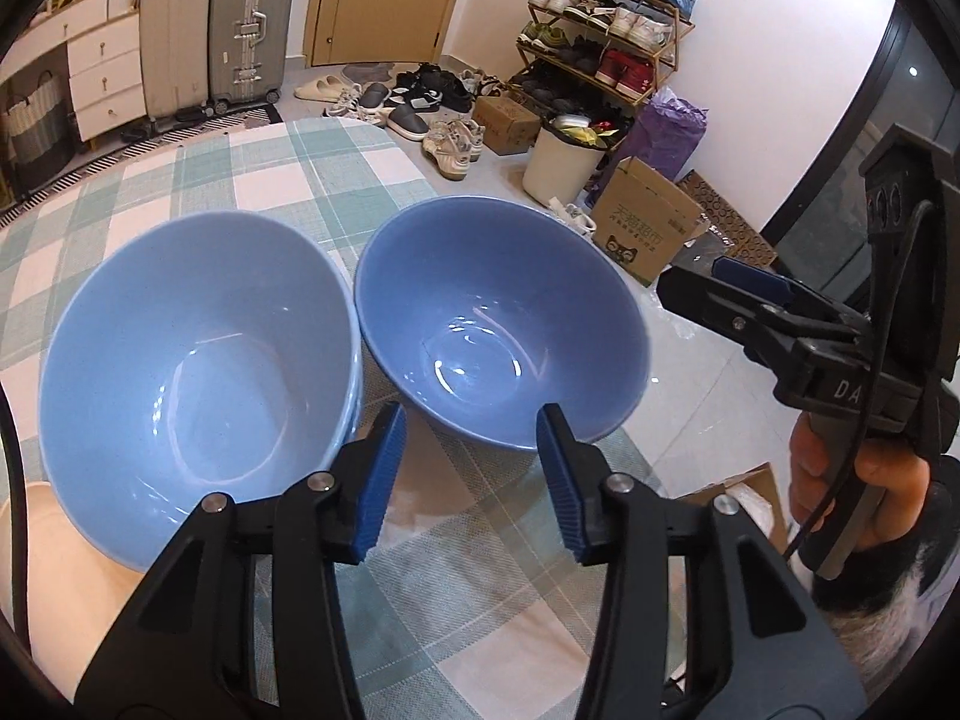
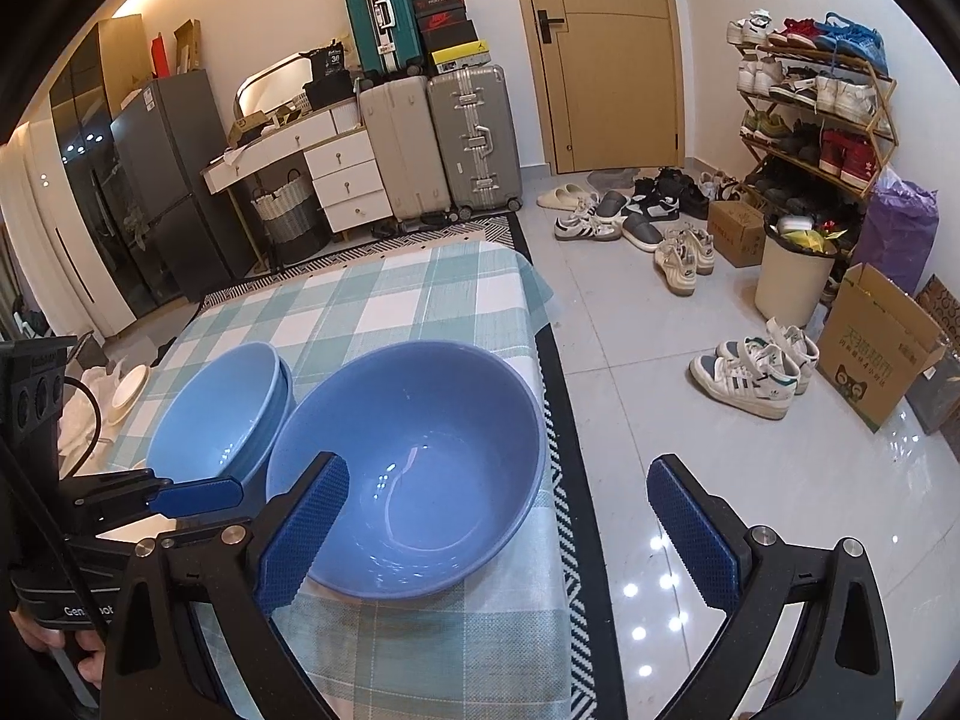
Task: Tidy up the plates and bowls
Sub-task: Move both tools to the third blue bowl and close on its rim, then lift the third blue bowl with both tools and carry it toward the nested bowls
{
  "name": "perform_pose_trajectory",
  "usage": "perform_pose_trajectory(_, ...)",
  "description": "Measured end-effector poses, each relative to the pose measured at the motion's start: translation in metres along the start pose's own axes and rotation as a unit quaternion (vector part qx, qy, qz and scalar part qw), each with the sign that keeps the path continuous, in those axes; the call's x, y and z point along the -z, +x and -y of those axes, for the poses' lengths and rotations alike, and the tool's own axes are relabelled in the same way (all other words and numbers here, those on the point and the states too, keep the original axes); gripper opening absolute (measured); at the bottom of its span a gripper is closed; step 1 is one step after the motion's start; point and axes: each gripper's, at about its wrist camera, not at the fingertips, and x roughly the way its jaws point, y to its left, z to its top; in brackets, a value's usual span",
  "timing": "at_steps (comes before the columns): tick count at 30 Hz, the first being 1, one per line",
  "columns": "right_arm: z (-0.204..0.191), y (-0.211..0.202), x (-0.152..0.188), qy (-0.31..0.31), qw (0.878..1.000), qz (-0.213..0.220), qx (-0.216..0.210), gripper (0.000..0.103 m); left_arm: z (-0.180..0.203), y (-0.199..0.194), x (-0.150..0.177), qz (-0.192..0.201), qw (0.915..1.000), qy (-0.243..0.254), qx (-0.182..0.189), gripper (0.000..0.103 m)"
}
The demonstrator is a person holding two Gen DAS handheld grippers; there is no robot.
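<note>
On checked tablecloth (image 1: 336,180), two blue bowls, stack (image 1: 198,354) at nine o'clock, single bowl (image 1: 498,324) beside, left claw (image 1: 471,468) released near its rim, right claw (image 2: 498,534) released, wide.

Black tool (image 1: 471,474), ribbed blue pads (image 1: 384,480), silver screws.

Left gripper (image 1: 471,474) is angled downward with its blue-padded fingers (image 1: 384,480) parted partway, nothing pinched between them. Right gripper (image 2: 498,531) is tilted down too, jaws spread a lot wider, pads gripping nothing. In the left wrist view you can see the right hand (image 1: 852,480) wrapped around its handle (fuzzy dark sleeve cuff at the wrist). The left hand (image 2: 72,648) only peeks in at the edge of the right wrist view.
</note>
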Motion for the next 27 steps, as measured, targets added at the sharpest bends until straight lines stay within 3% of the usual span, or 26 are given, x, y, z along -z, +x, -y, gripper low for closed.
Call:
perform_pose_trajectory(5,0.002,0.017,-0.002,-0.003,1.000,-0.016,-0.004,0.101,0.000,0.008,-0.002,-0.005,1.0000,0.000,-0.007,0.042)
perform_pose_trajectory(10,0.004,0.040,-0.002,0.002,0.999,-0.043,-0.001,0.078,-0.005,0.018,-0.003,-0.010,0.9999,-0.006,-0.006,0.042)
perform_pose_trajectory(15,0.007,0.055,0.000,0.003,0.998,-0.057,0.002,0.071,-0.005,0.024,-0.004,-0.011,0.9999,-0.006,-0.008,0.042)
perform_pose_trajectory(19,0.010,0.062,0.000,0.002,0.998,-0.063,0.003,0.056,-0.005,0.027,-0.005,-0.012,0.9999,-0.005,-0.007,0.042)
perform_pose_trajectory(27,0.009,0.068,0.002,-0.009,0.998,-0.065,0.023,0.036,-0.006,0.033,-0.007,-0.010,0.9999,0.000,-0.012,0.042)
